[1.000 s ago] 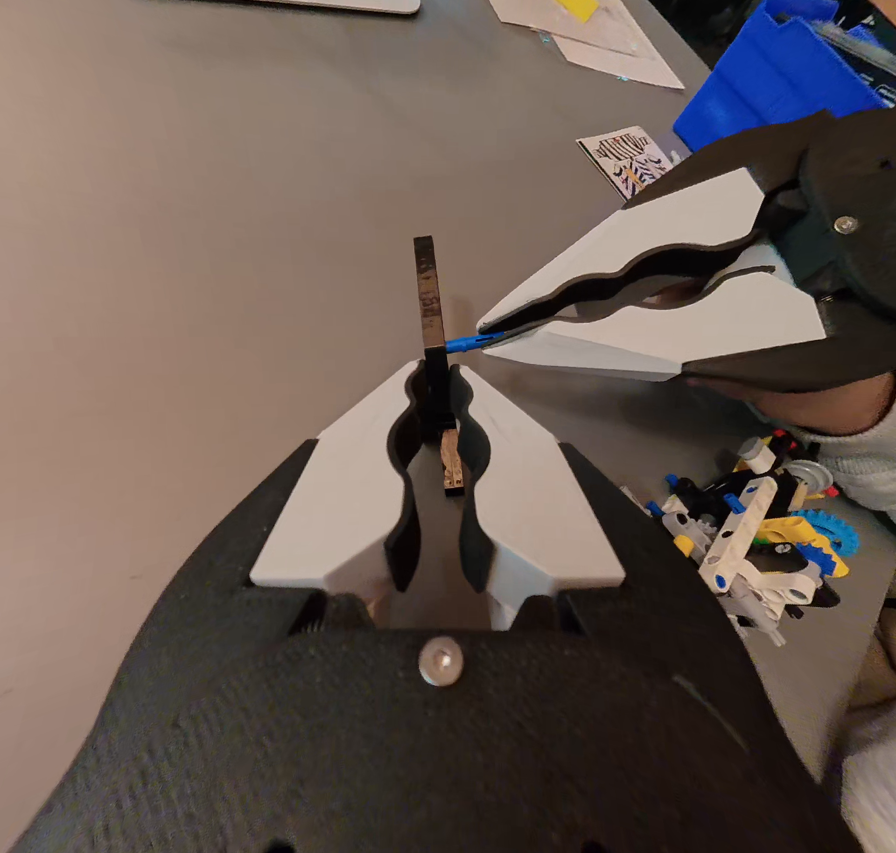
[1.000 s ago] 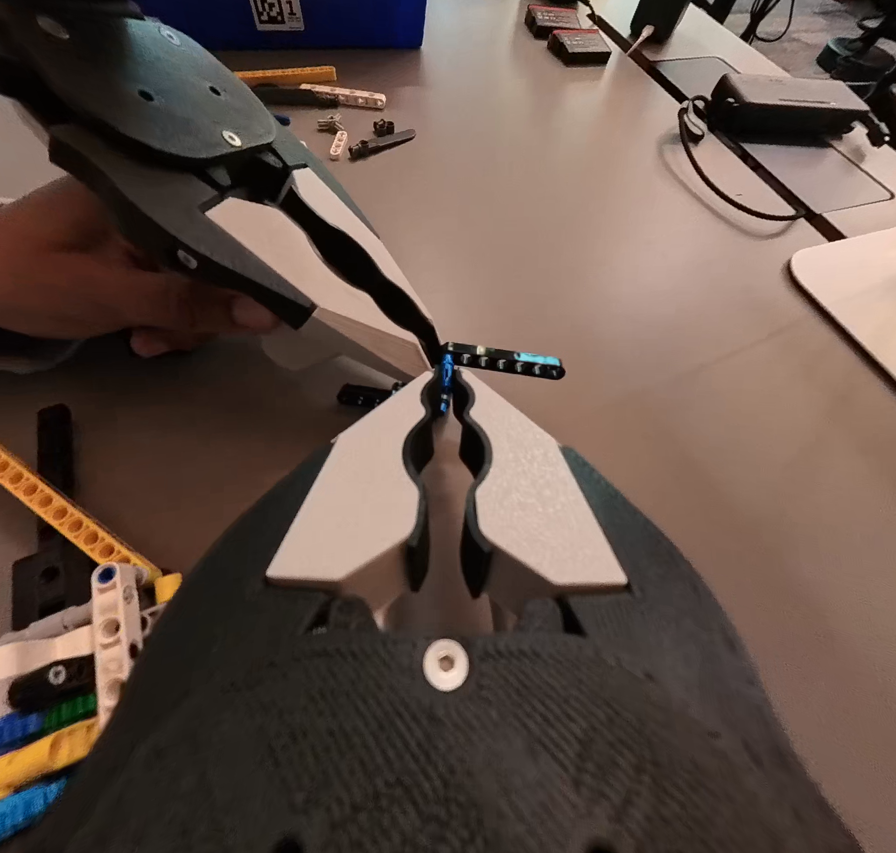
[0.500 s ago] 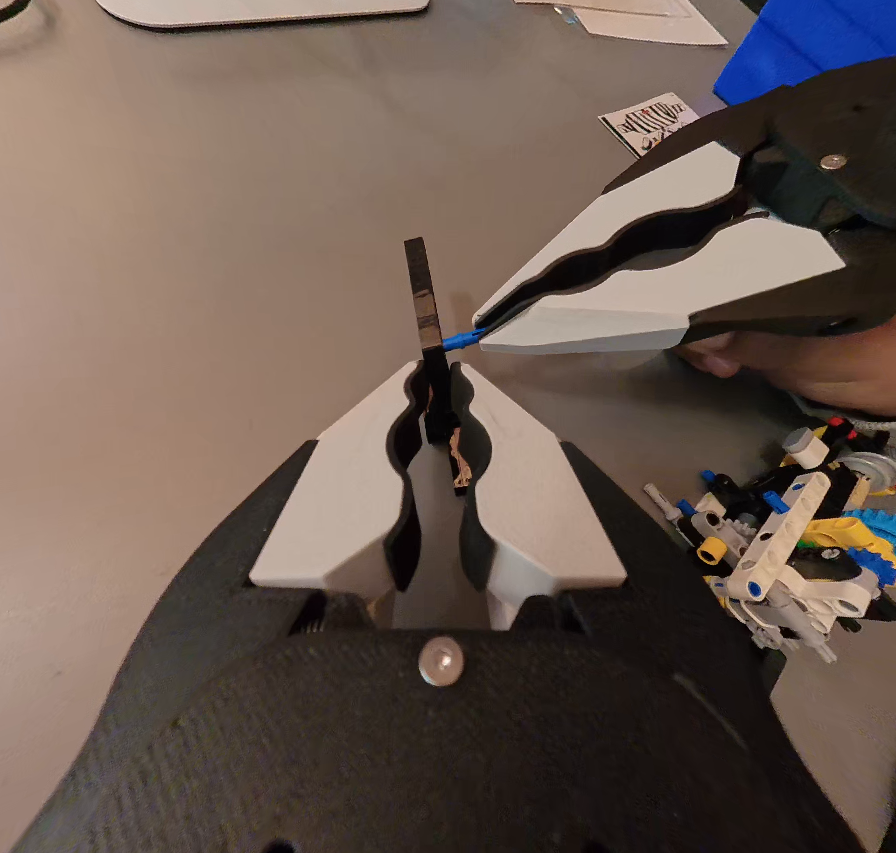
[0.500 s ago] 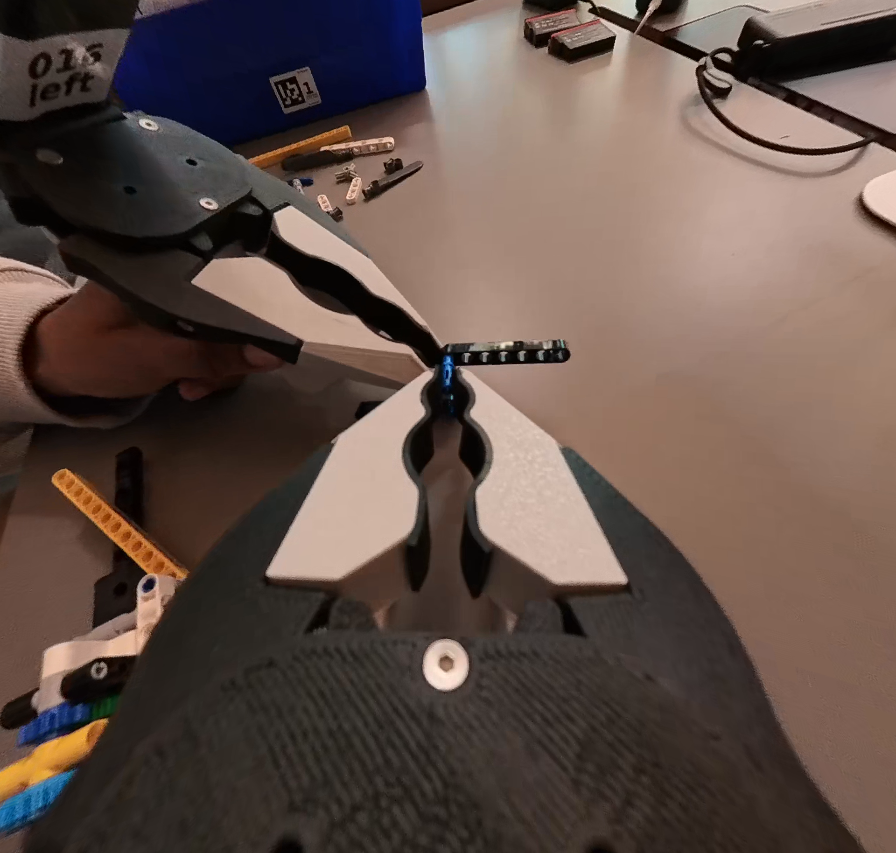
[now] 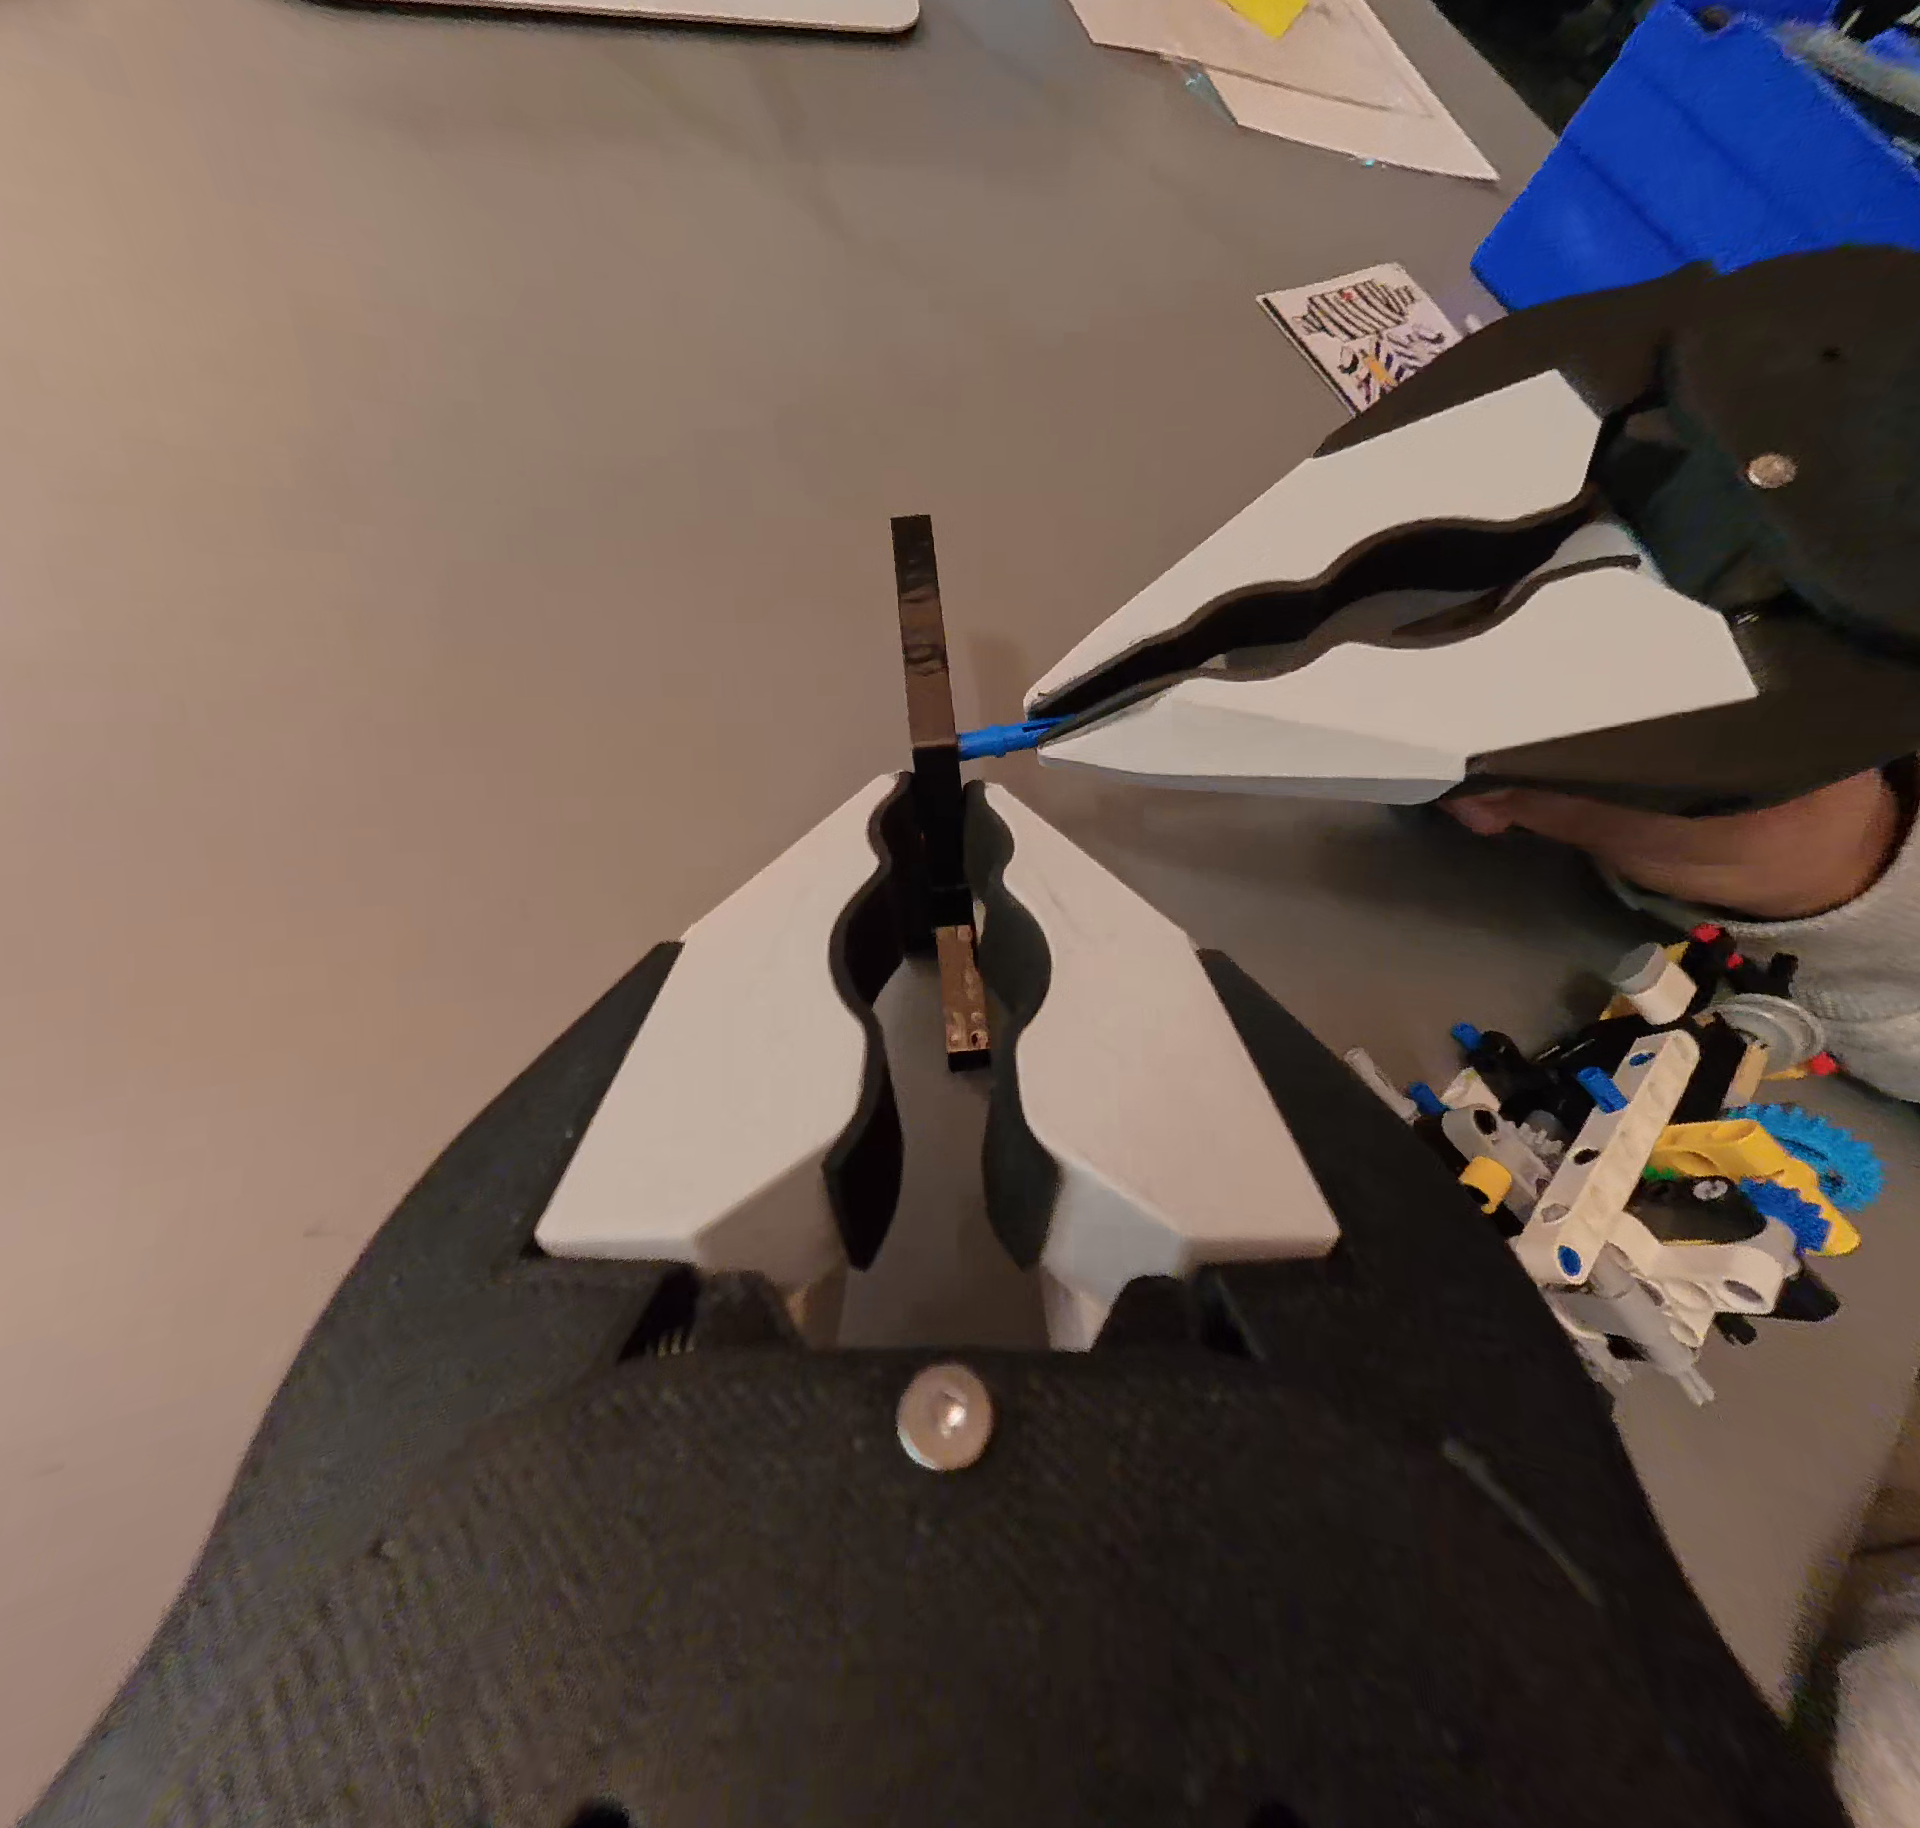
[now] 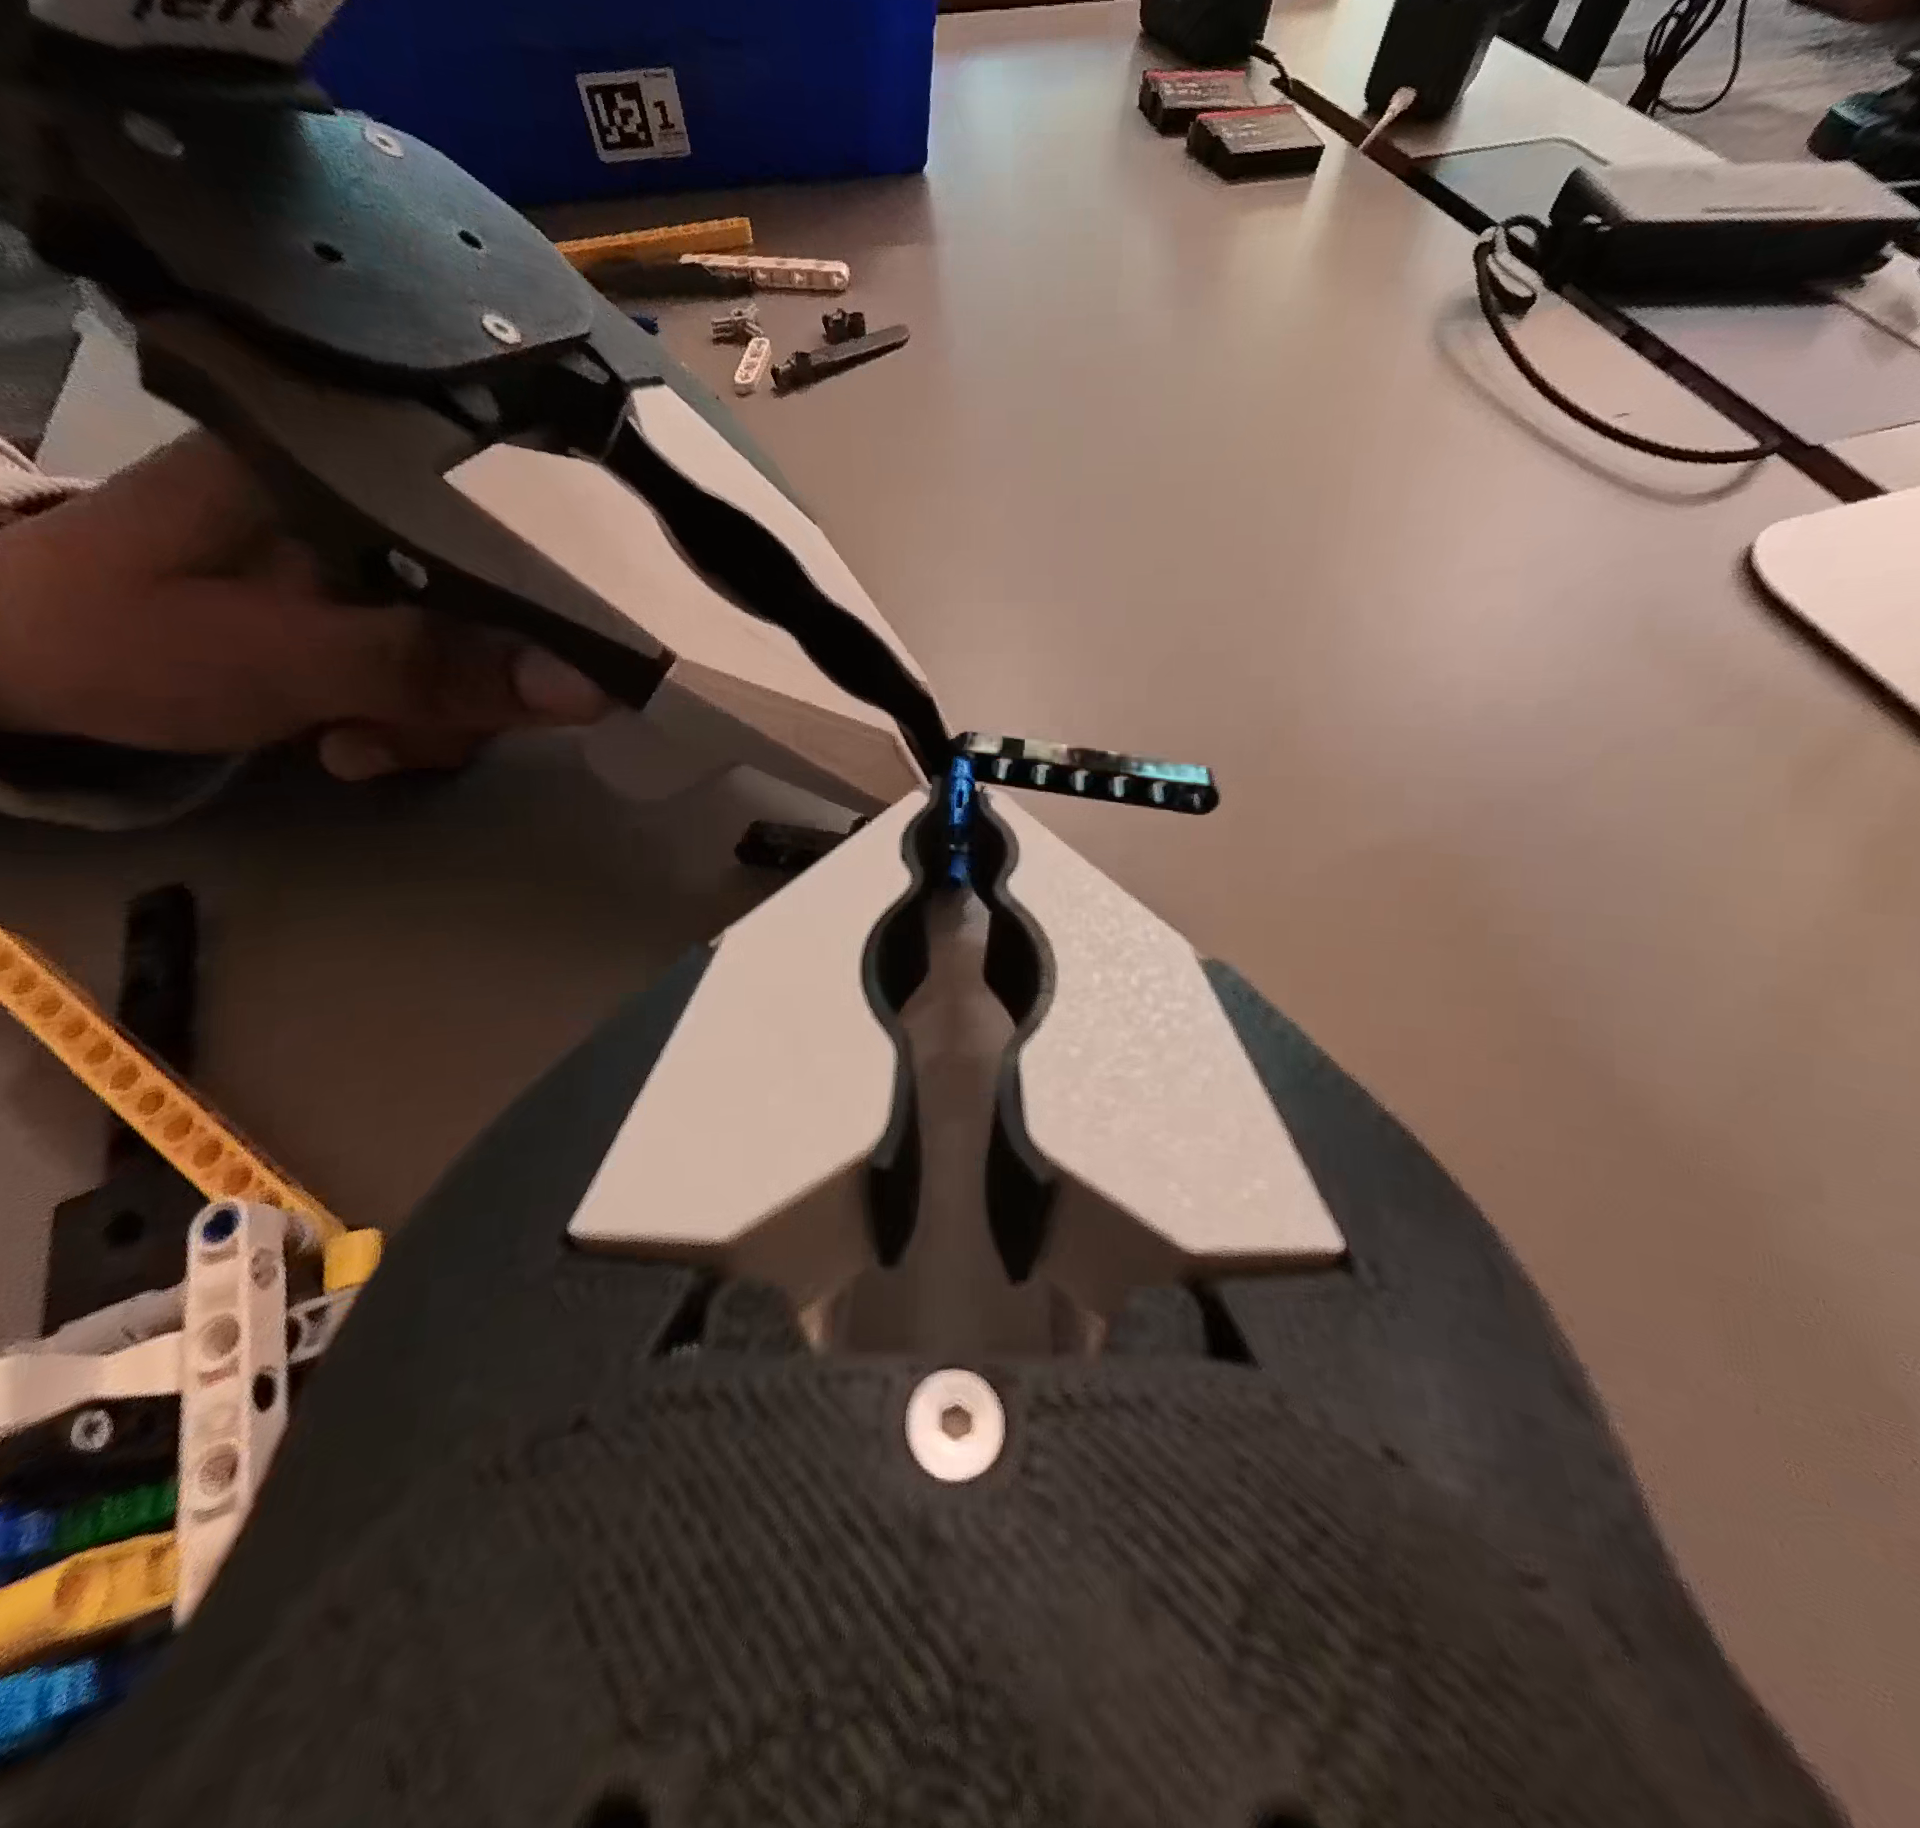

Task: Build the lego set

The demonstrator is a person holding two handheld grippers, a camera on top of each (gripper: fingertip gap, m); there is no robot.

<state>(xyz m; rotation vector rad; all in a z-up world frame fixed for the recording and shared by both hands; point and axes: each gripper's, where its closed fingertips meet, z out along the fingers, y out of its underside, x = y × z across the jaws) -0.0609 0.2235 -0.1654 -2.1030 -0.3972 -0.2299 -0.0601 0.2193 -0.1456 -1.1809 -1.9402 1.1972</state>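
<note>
Little has moved since the earlier frame; both tools hold the same meeting pose, the view only shifted slightly. Left gripper (image 5: 940, 812) closed on a black beam (image 5: 923, 635), long axis pointing away from it, above the table (image 5: 416, 428); right gripper (image 6: 958, 812) closed on a blue pin (image 6: 958, 807), tip touching the beam's side near the left fingers. Pin lies crosswise to the beam; likely being pressed into a hole. Half-built model (image 5: 1652, 1186) near; blue bin (image 6: 665, 43) and loose parts (image 6: 790, 324) well apart.
</note>
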